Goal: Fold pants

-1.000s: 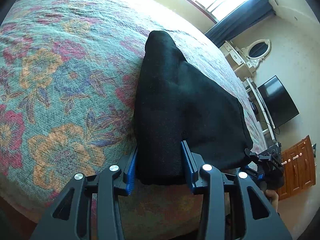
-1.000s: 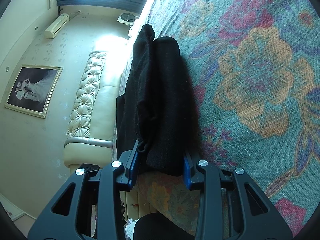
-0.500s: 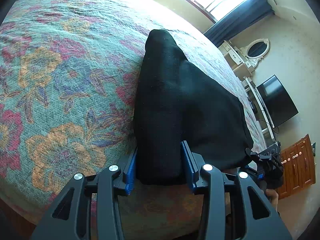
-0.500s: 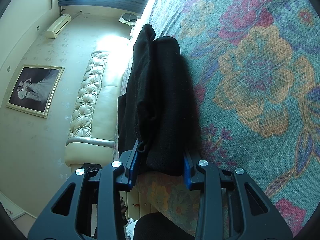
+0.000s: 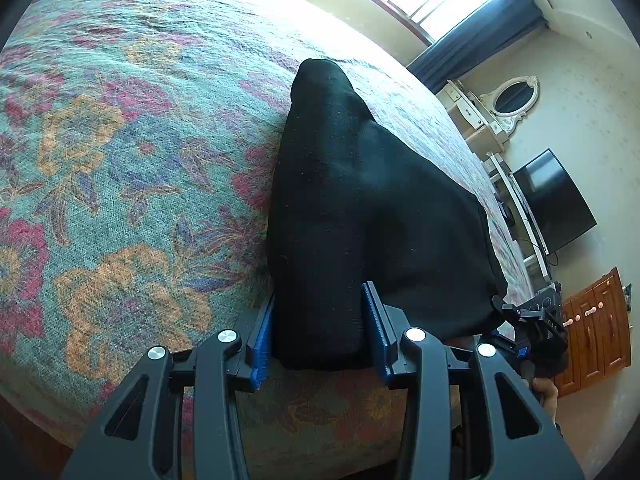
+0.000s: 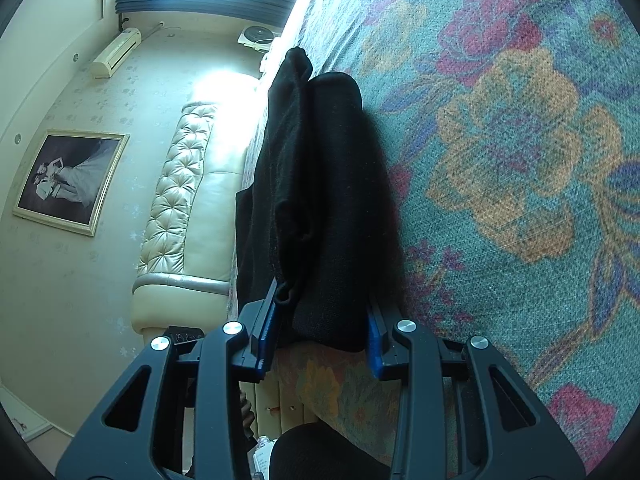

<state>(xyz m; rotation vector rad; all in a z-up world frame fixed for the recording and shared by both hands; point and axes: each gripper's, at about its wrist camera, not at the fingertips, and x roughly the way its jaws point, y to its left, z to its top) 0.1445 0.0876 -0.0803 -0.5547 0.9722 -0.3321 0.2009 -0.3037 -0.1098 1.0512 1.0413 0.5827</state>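
Note:
Black pants (image 5: pixel 360 208) lie folded in a bundle on a floral bedspread (image 5: pixel 120 160) near the bed's edge. My left gripper (image 5: pixel 318 320) has its blue-padded jaws around the near left corner of the bundle, gripping the thick fabric. My right gripper (image 6: pixel 320 316) grips the other near corner of the pants (image 6: pixel 328 200), with layered folds between its jaws. The right gripper also shows at the far right of the left wrist view (image 5: pixel 528 320). The bundle's far end tapers to a rounded tip.
The bedspread (image 6: pixel 520 160) spreads wide beside the pants. A tufted cream headboard (image 6: pixel 180 200) and framed picture (image 6: pixel 68 180) stand on one side. A television (image 5: pixel 552 200), mirror dresser (image 5: pixel 508 100) and wooden cabinet (image 5: pixel 592 320) stand beyond the bed's other side.

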